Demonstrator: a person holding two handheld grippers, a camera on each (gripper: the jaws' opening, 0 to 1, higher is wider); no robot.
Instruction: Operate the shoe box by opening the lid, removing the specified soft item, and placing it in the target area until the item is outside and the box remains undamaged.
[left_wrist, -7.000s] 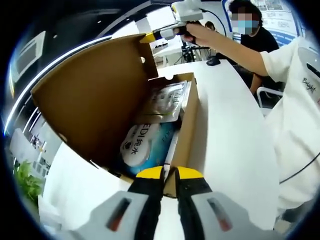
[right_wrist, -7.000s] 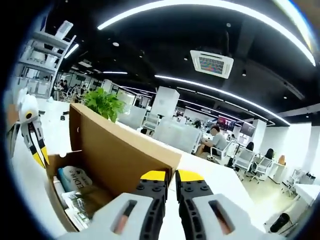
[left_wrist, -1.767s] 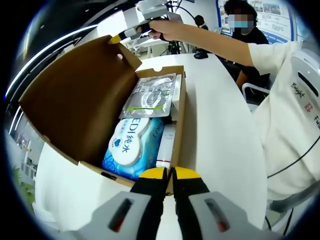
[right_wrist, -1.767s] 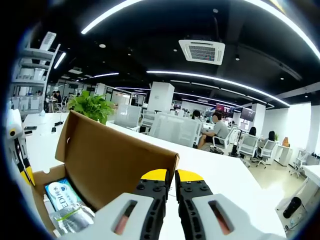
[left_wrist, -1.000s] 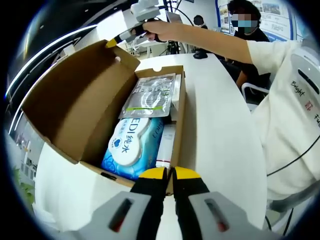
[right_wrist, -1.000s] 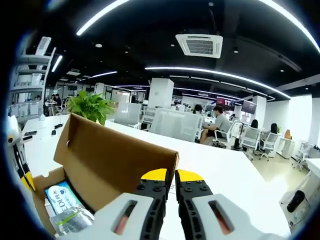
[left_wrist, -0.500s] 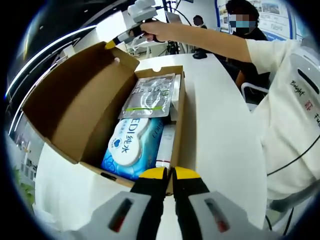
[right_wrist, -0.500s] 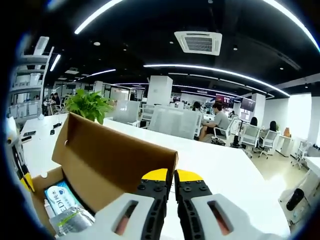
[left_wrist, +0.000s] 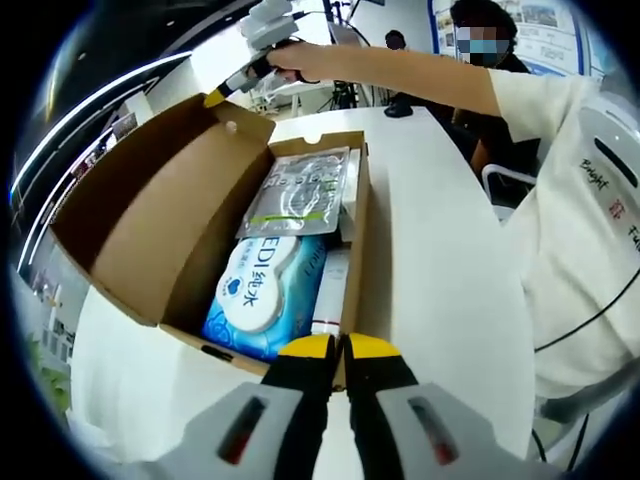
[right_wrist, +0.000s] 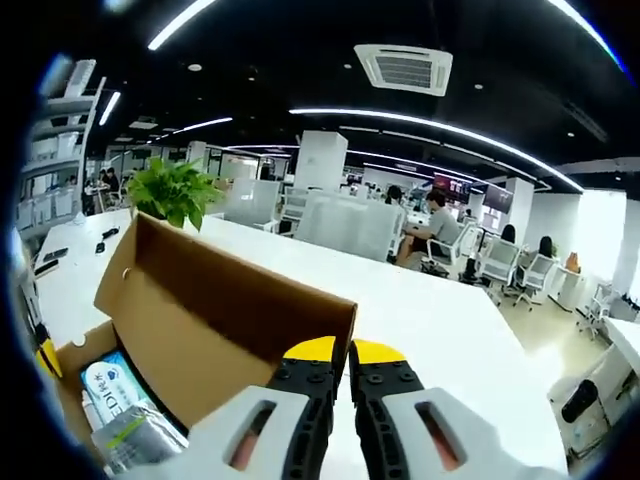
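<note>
Shoe box (left_wrist: 355, 215) of brown cardboard sits open on the white surface (left_wrist: 450, 260), its lid (left_wrist: 140, 215) swung far back to one side. Inside lie a blue and white pack of wipes (left_wrist: 262, 293), a clear silvery packet (left_wrist: 305, 190) beyond it, and a slim white item along the wall. In the left gripper view, the left gripper (left_wrist: 334, 347) rests at the box's near edge, its yellow-tipped jaws pressed together with nothing between them. The right gripper (left_wrist: 214, 97) reaches in from the far side, its yellow tip at the lid's far corner; whether it pinches the flap cannot be told. In the right gripper view, the right gripper's jaws are closed just above the lid's edge, with a green potted plant (right_wrist: 175, 192) behind.
</note>
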